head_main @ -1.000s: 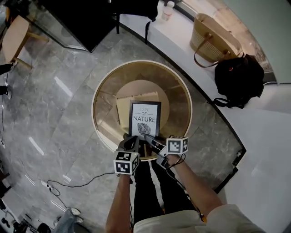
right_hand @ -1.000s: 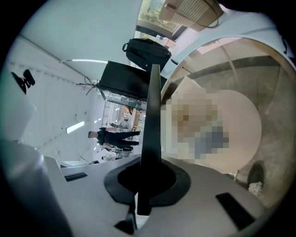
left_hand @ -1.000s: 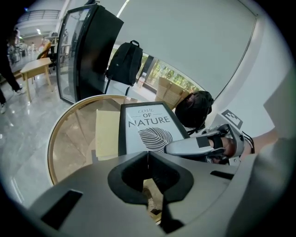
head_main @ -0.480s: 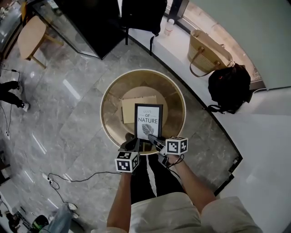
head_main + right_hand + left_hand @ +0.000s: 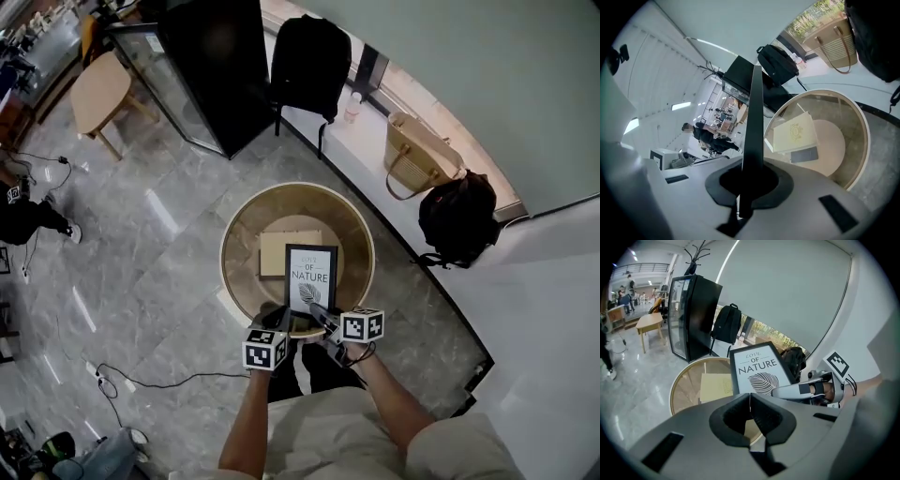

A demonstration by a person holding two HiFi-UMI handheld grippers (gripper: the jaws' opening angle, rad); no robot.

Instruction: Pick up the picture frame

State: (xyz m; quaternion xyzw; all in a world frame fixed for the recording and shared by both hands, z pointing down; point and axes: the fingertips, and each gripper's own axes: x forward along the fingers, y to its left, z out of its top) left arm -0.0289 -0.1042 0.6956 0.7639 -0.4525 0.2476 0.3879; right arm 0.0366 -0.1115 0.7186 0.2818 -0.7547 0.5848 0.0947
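Picture frame (image 5: pixel 310 270) — lower edge hidden behind right hand-held gripper (image 5: pixel 315 308).

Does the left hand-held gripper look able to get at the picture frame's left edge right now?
Probably yes. The picture frame hangs just ahead of the left hand-held gripper, its left edge bare; the right hand-held gripper clamps the lower right. The left jaws are shut, so they must open first.

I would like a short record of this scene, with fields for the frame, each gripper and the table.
picture frame: black, print reads "LOVE OF NATURE", held upright above the table
right gripper: shut on the lower part of the picture frame
left gripper: jaws together, nothing between them, beside the right gripper
table: round, glass top, cream booklet on its lower shelf
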